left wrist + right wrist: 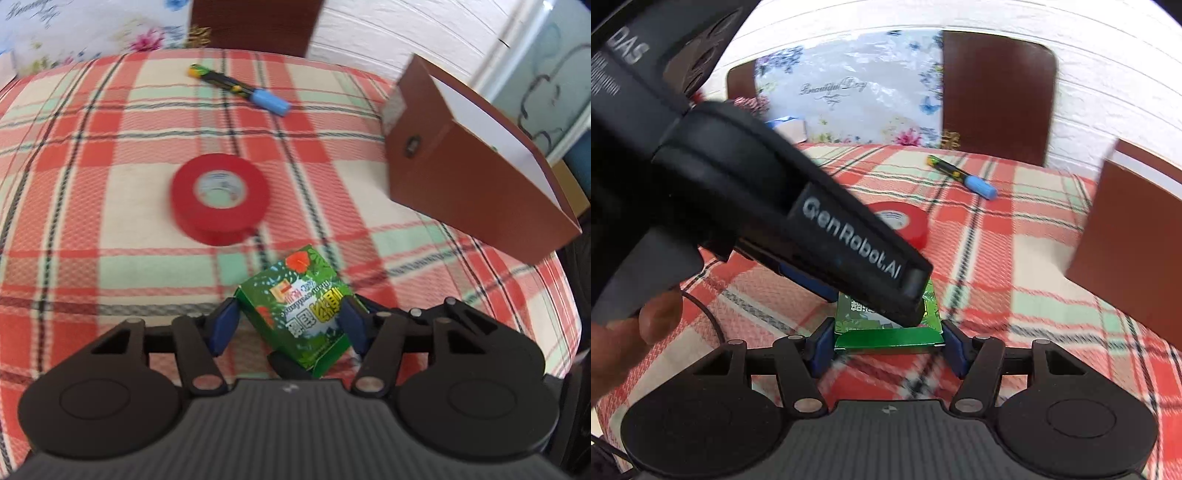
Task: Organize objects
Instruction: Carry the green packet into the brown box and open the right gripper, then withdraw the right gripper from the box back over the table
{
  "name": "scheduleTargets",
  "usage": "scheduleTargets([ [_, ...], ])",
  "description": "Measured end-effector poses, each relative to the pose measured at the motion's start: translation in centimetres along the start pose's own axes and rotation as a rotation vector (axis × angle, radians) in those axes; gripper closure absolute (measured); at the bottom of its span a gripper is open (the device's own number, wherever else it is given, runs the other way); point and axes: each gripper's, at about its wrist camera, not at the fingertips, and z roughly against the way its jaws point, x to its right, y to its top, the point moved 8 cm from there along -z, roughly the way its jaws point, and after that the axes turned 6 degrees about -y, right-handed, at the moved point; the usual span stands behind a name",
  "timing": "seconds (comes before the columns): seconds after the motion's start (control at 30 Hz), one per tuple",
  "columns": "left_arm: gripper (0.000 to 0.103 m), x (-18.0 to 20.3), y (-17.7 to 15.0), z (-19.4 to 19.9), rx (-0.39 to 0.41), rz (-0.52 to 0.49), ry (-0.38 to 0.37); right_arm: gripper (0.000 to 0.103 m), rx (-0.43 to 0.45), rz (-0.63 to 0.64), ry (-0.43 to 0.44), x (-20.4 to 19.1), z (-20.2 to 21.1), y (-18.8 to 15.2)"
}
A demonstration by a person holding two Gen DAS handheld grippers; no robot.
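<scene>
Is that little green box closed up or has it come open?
Open at one end: the green box shows a loose flap sticking out toward the right wrist camera.

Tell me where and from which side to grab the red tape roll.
Grip the tape roll across its outer rim, coming from above. It lies flat on the plaid cloth with its core hole facing up, so the round side wall offers two opposite faces for the fingers. It stands apart from the green box and the marker, so a descent looks unobstructed.

Tape between marker and box
</scene>
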Motion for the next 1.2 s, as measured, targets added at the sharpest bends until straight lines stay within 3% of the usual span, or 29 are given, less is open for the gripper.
scheduleTargets([
  [0.1, 0.05, 1.4, 0.4, 0.3, 0.01, -0.003, -0.048, 0.044, 0.035, -0.04, -0.036, 1.4, 1.2, 0.0],
  [0.2, 0.05, 3.6, 2.1, 1.7, 0.055, -0.037, -0.096, 0.044, 0.143, -0.022, -0.098, 2.5, 3.3, 0.9],
  [0.37, 0.05, 9.0, 6.3, 3.6, 0.157, -0.16, -0.149, 0.044, 0.303, -0.031, -0.231, 6.0, 6.4, 3.8],
  [0.5, 0.05, 13.3, 9.8, 3.4, 0.205, -0.24, -0.178, 0.044, 0.381, -0.045, -0.324, 9.8, 7.7, 6.1],
  [0.6, 0.048, 16.0, 12.0, 2.1, 0.239, -0.304, -0.16, 0.044, 0.397, -0.073, -0.379, 12.9, 7.3, 7.3],
  [0.73, 0.035, 18.3, 14.2, -0.8, 0.301, -0.398, -0.03, 0.043, 0.376, -0.138, -0.464, 17.1, 4.8, 8.3],
  [0.9, 0.035, 18.0, 15.3, -4.0, 0.274, -0.38, 0.076, 0.037, 0.286, -0.191, -0.508, 20.2, 0.6, 8.2],
  [1.2, 0.03, 17.2, 12.0, -2.4, 0.272, -0.419, 0.053, 0.032, 0.358, -0.251, -0.521, 19.2, 4.3, 5.7],
])
